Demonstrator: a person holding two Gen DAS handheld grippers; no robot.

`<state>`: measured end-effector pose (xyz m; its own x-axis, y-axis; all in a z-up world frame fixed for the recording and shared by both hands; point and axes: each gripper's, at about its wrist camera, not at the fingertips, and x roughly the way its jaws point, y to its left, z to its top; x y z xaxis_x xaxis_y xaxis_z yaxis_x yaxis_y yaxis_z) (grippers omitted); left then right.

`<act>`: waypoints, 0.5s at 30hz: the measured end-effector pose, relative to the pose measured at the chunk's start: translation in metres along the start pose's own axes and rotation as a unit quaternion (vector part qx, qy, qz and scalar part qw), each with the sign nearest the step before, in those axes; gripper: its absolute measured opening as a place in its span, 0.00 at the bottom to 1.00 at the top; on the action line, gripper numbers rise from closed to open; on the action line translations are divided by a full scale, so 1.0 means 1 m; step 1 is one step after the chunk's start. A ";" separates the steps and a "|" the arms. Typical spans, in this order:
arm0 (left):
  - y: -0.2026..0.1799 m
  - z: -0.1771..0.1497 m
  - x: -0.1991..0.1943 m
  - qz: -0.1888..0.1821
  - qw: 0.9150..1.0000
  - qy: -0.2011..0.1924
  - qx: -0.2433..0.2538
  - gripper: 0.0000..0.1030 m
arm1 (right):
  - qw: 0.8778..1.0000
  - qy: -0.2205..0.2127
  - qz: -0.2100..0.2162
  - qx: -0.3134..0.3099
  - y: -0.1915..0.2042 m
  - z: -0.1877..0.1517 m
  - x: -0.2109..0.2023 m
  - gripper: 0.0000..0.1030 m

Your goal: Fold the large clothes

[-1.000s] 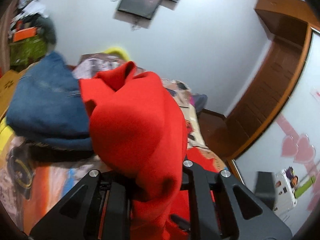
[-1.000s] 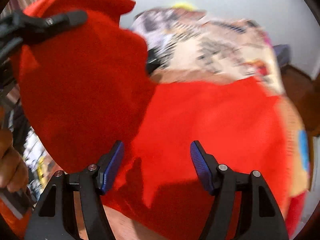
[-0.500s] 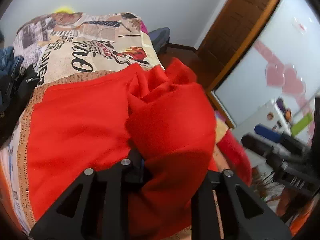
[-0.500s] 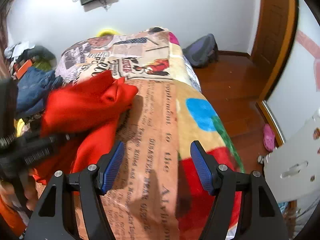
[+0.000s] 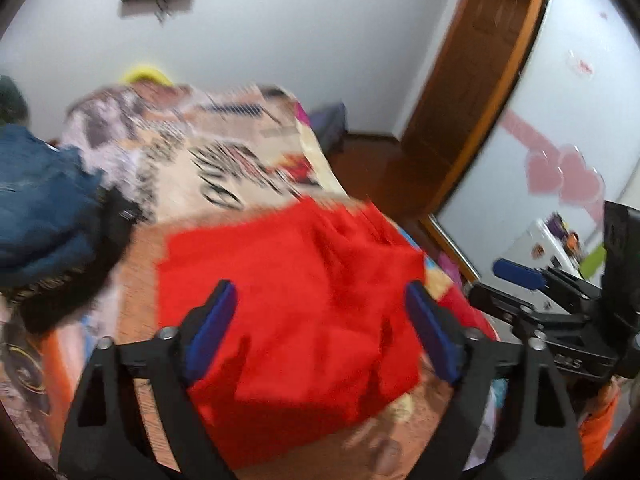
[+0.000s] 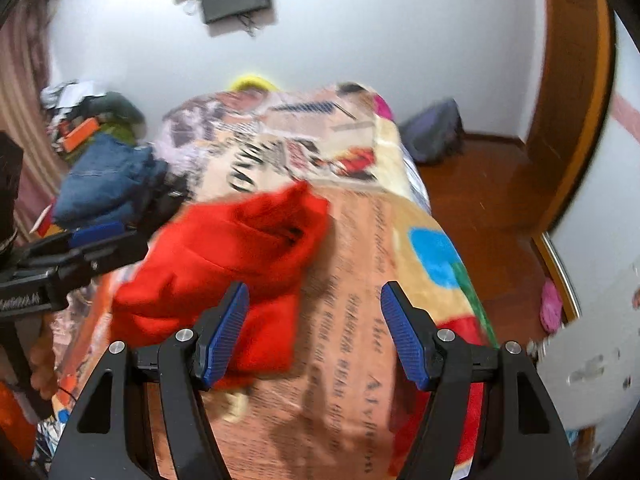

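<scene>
Bedroom with white walls, and a bed (image 6: 360, 248) under a loud newspaper-print blanket is my folding surface. My left gripper (image 5: 320, 332) has its blue fingers (image 5: 208, 332) spread wide and released, nothing between them, hovering just above the red garment (image 5: 296, 308). My right gripper (image 6: 316, 332) is likewise released, fingers (image 6: 224, 336) parted, its left pad over the garment's near edge, the other over bare blanket.

The red garment (image 6: 224, 256) lies bunched in the middle of the bed, lumpy on the side toward the wooden door frame (image 5: 480, 92), flatter on the side toward the blue denim pile (image 5: 36, 208). That pile, with a dark item beside it, sits just off the garment's left edge.

I read this as the point to smooth and square up. I'd want each gripper to take a single layer at a near corner, not a wad, and pull the corners apart until the cloth lies flat before folding. The blur makes the edges hard to pick out, so I'd settle first. I'd also keep the cloth away from the denim.
</scene>
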<state>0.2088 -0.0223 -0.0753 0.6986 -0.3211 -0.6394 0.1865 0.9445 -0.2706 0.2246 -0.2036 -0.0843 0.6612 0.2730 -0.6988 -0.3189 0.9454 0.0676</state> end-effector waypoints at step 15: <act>0.060 -0.062 0.062 0.041 0.992 0.120 -0.029 0.92 | 0.997 0.034 0.020 -0.067 0.075 0.028 0.071 0.71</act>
<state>0.2201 0.0104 -0.1758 0.5243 -0.2568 -0.8119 0.0907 0.9649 -0.2466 0.2662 -0.1085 -0.1089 0.5999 0.2923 -0.7448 -0.4341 0.9009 0.0039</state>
